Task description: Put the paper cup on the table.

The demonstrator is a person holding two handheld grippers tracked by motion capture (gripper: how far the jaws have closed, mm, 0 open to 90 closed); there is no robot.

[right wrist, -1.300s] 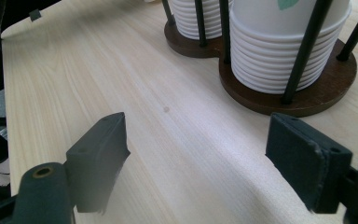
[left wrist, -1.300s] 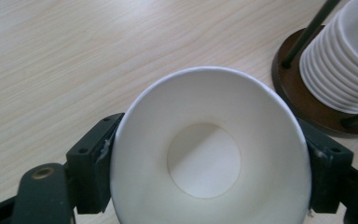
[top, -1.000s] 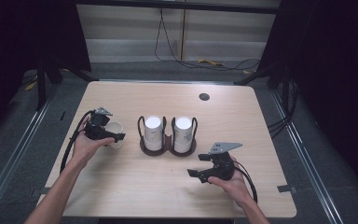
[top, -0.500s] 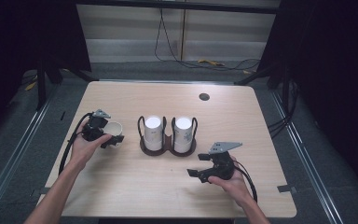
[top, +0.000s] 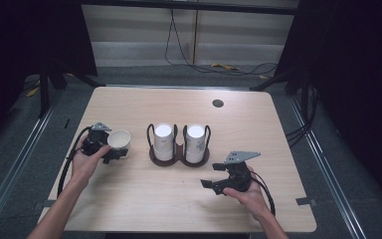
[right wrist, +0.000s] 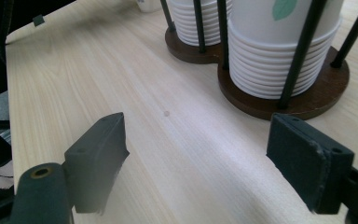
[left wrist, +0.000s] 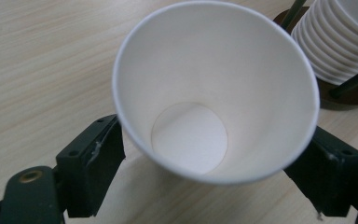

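1. At the near right of the worktop (top: 144,209), the right claw (top: 210,180) rests in the person's right hand (top: 248,196), its jaws spread wide with nothing between them but bare wood, as the right gripper view shows.
2. At the left, a little farther in, the left claw (top: 120,149) sits in the left hand (top: 83,162) with a white paper cup (top: 119,140) standing upright between its jaws. Those jaws have just been opening; in the left gripper view they stand wide on either side of the cup's lower wall (left wrist: 214,93), and whether the pads press on it I cannot tell.
3. Mid-worktop, between the two claws, a dark wooden cup holder (top: 179,158) with black wire uprights carries two stacks of paper cups (top: 163,142), the loose cup just to its left.
4. Farther back lies a round cable grommet (top: 218,103).
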